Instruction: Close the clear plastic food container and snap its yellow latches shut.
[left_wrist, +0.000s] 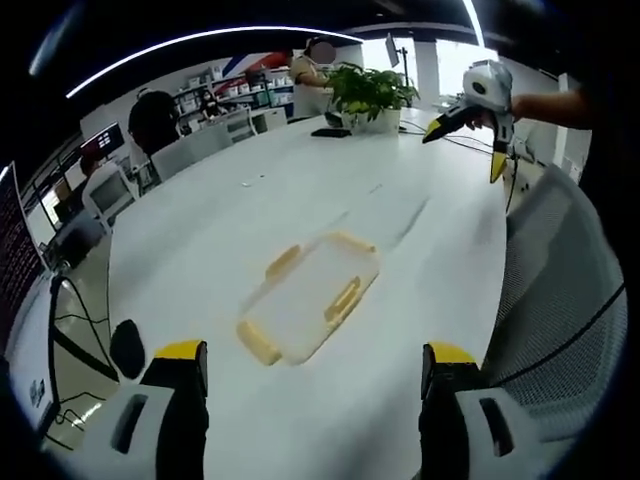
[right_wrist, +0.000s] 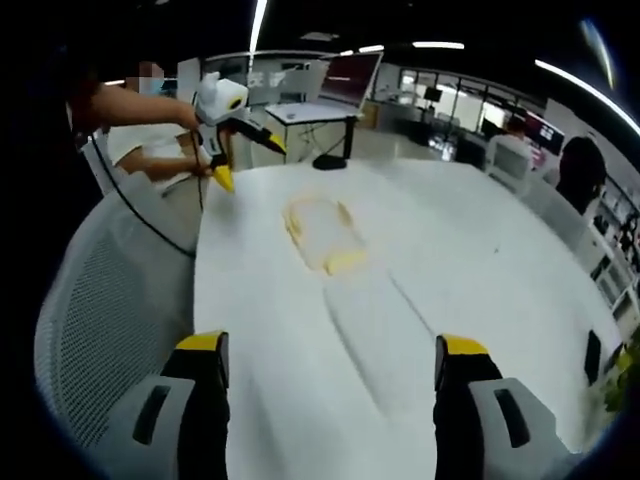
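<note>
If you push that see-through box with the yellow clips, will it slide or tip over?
The clear plastic food container with yellow latches would probably slide: it lies low and flat on the smooth white table. It looks thin and empty, so likely light.

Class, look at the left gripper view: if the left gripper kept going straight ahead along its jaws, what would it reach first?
Most likely the clear food container lying on the white table, since it sits between the open jaws ahead of the left gripper. Depth is uncertain.
</note>
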